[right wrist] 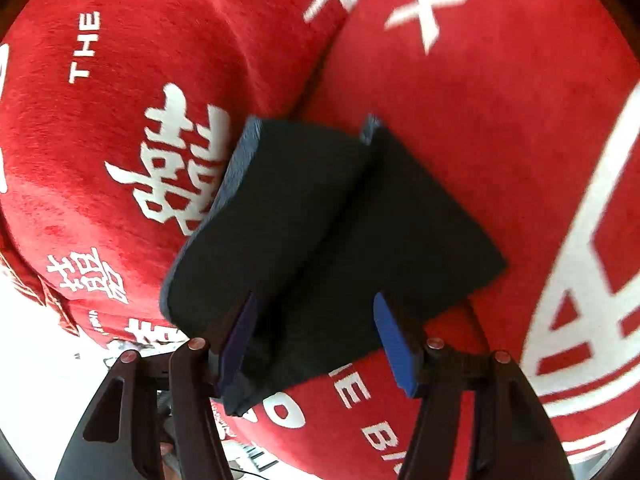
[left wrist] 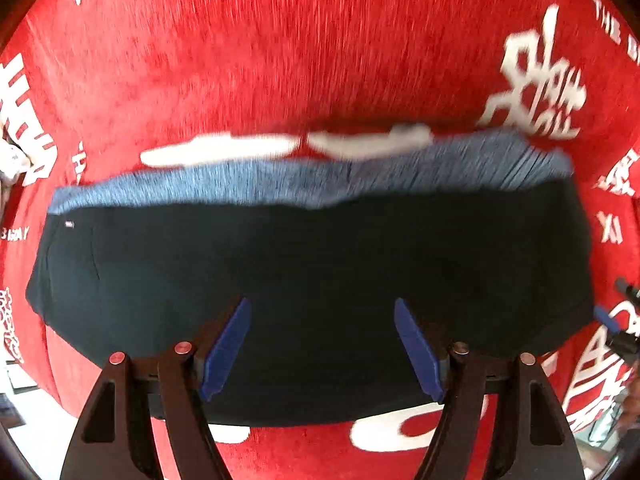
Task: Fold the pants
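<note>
Dark navy pants with a blue-grey waistband edge lie folded on a red blanket. In the left wrist view they stretch wide across the middle. My left gripper is open, its blue fingertips over the near part of the fabric, holding nothing. In the right wrist view the pants look like a compact folded block with a crease down the middle. My right gripper is open over their near end, with the left pad close to the fabric. The right gripper's tip shows at the left view's right edge.
The red blanket with white printed characters and letters covers the whole work surface and bulges in folds. A pale floor or edge area shows at the lower left of the right wrist view.
</note>
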